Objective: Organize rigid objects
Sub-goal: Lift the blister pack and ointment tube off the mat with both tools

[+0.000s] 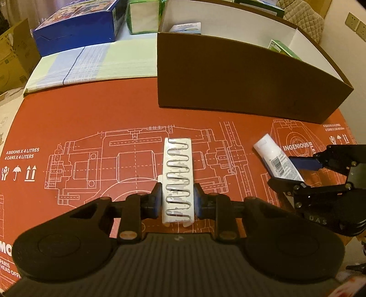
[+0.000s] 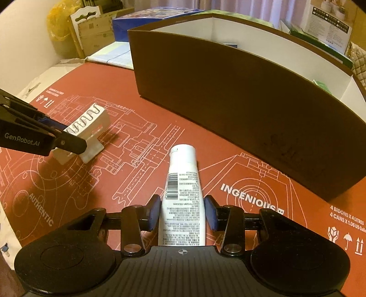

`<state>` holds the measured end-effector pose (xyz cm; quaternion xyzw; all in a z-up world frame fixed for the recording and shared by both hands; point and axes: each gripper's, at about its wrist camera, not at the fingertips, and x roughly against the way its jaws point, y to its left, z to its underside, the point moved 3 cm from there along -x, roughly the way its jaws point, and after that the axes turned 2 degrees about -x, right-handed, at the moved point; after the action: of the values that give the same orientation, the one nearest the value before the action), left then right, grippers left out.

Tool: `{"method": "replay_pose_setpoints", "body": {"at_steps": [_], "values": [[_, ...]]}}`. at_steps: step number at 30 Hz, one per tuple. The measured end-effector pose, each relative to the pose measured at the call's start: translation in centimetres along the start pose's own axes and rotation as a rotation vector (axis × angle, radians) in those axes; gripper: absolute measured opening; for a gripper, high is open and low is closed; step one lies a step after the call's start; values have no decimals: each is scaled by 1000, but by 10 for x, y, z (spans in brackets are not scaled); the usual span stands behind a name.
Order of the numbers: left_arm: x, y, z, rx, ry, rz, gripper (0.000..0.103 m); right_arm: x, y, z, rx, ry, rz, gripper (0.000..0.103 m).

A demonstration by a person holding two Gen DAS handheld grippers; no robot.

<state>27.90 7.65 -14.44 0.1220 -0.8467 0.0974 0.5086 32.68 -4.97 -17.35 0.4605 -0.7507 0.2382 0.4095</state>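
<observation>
A white plastic holder (image 1: 178, 164) with a zigzag metal wire on top lies lengthwise between the fingers of my left gripper (image 1: 177, 196), which is shut on its near half. The right wrist view shows the same holder (image 2: 91, 123) at the left, just above the red printed cardboard (image 2: 114, 173), with the left gripper (image 2: 66, 139) on it. My right gripper (image 2: 183, 210) is shut on a white tube (image 2: 183, 182), cap pointing away and barcode side up. In the left wrist view the tube (image 1: 274, 157) sits in the right gripper (image 1: 295, 170) at the right edge.
A large brown box (image 1: 228, 75) with white inner walls stands open behind both items, with small packages inside. A blue box (image 1: 75, 25), a green-and-white carton (image 1: 141, 18) and a folded checked cloth (image 1: 87, 61) lie at the back left. Cardboard boxes (image 2: 96, 34) stand beyond.
</observation>
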Motion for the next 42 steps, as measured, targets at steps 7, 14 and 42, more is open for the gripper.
{"method": "replay_pose_setpoints", "body": {"at_steps": [7, 14, 42], "values": [[-2, -3, 0, -13, -3, -7, 23, -4, 2, -5, 6, -6, 2, 37], [-3, -3, 0, -12, -5, -13, 23, -4, 2, -5, 9, -7, -1, 36], [-2, -13, -5, -19, -6, 11, 27, 9, -20, 0, -70, 13, -31, 35]]}}
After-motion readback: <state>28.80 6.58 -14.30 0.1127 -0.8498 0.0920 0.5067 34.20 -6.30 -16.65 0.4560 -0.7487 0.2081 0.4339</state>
